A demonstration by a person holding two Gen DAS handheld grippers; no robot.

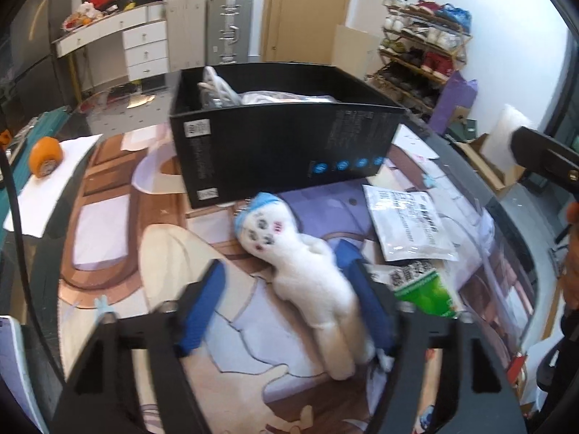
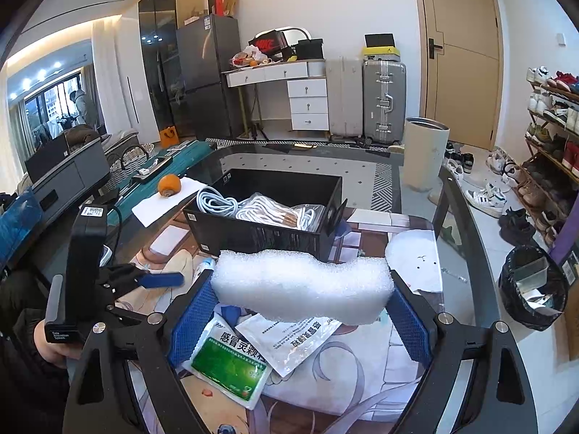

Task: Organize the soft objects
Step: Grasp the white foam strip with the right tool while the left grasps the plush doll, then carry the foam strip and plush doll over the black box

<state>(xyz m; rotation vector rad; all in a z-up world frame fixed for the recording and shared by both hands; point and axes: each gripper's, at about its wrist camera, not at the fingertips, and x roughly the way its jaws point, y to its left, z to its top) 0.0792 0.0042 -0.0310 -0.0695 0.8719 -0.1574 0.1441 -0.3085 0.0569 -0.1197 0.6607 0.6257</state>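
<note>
Two grippers worked near the black box (image 2: 260, 233): the right gripper (image 2: 302, 294) clamped a white foam block (image 2: 302, 285) above the table. The left gripper (image 1: 286, 289) stood spread wide around a white plush doll (image 1: 307, 271) lying on the mat (image 1: 224, 325) before the box.

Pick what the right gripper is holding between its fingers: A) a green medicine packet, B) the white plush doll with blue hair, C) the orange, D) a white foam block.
D. In the right wrist view the right gripper is shut on the white foam block, held above the green medicine packet; the plush doll lies on the table between the open left gripper's fingers.
</note>
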